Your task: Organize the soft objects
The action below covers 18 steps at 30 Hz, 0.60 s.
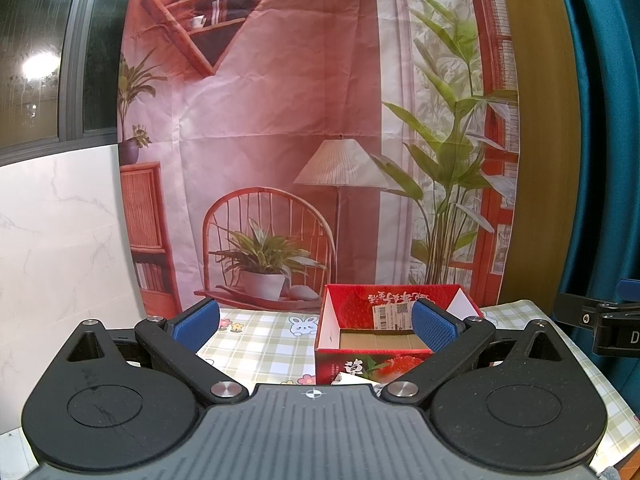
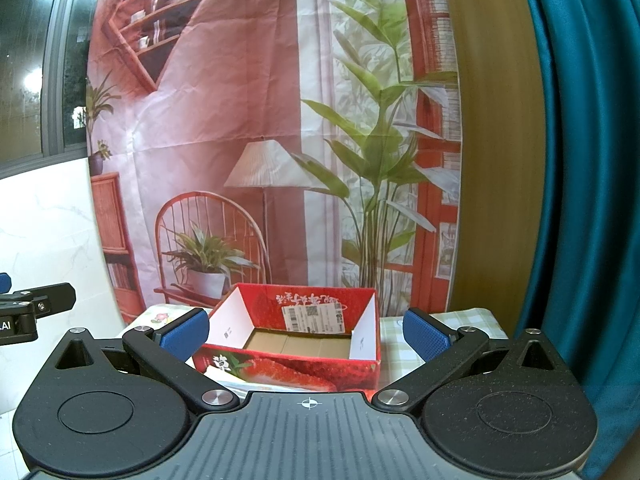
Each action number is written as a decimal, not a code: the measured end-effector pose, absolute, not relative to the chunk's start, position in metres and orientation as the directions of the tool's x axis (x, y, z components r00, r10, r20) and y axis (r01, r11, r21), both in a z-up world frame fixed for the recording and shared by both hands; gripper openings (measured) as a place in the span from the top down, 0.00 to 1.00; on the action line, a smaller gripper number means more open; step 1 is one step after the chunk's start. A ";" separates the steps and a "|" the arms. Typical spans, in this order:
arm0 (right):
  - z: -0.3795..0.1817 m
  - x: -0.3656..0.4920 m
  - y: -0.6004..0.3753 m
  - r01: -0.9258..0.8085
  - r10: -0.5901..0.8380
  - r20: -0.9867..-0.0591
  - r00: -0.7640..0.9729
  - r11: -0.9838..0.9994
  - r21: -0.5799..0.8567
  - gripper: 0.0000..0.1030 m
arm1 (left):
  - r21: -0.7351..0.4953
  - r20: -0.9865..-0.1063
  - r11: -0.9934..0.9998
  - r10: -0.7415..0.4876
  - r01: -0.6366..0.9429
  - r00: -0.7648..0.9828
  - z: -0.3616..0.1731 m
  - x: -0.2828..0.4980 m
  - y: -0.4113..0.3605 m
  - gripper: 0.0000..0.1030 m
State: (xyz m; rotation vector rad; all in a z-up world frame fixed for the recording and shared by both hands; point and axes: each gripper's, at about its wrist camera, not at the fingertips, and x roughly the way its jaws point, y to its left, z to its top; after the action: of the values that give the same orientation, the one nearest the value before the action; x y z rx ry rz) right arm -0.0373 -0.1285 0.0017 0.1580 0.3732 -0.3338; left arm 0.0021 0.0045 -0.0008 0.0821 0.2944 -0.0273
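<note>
Red cardboard box, strawberry print on the outside, top flaps folded open, sits on the surface near its far edge. Inside: white flap faces left and right, plain brown corrugated floor, nothing visible in it. White barcode label stuck on the inner back wall, print too small to read.

Surface cover is a glossy checked cloth, green and white, with cartoon bunny and flower prints. Printed fabric backdrop behind it, creased, showing a room scene with a chair, lamp and plants. Teal curtain on the right, white marble-look panel on the left.

Left gripper: jaws spread wide, nothing between them. Blue pads have a fine dimpled texture; black linkage arms, ribbed grey body. Its right pad overlaps the box's right wall in the left wrist view.

Right gripper: jaws likewise spread wide and empty, box framed between them.

Soft objects: none clearly visible. Something white and crumpled shows at the box's near base, mostly hidden by both gripper bodies; can't tell if it's cloth or paper.
</note>
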 end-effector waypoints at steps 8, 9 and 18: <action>0.002 -0.038 -0.128 0.346 -0.286 -0.381 0.879 0.933 0.097 0.00 | 0.073 -0.302 0.997 -0.015 0.039 0.953 -0.003 0.004 0.004 0.00; -0.002 -0.038 -0.128 0.345 -0.284 -0.380 0.880 0.933 0.100 0.00 | 0.069 -0.311 0.997 -0.015 0.038 0.950 -0.005 0.005 0.005 0.00; -0.037 -0.041 -0.131 0.308 -0.244 -0.321 0.915 0.937 0.165 0.00 | 0.057 -0.394 0.995 -0.047 0.076 0.918 -0.041 0.027 0.006 0.00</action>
State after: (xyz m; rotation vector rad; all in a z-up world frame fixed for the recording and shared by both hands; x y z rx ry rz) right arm -0.0414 -0.1308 -0.0373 0.2147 0.3021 -0.2862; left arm 0.0266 0.0064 -0.0411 0.0720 0.4033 -0.0633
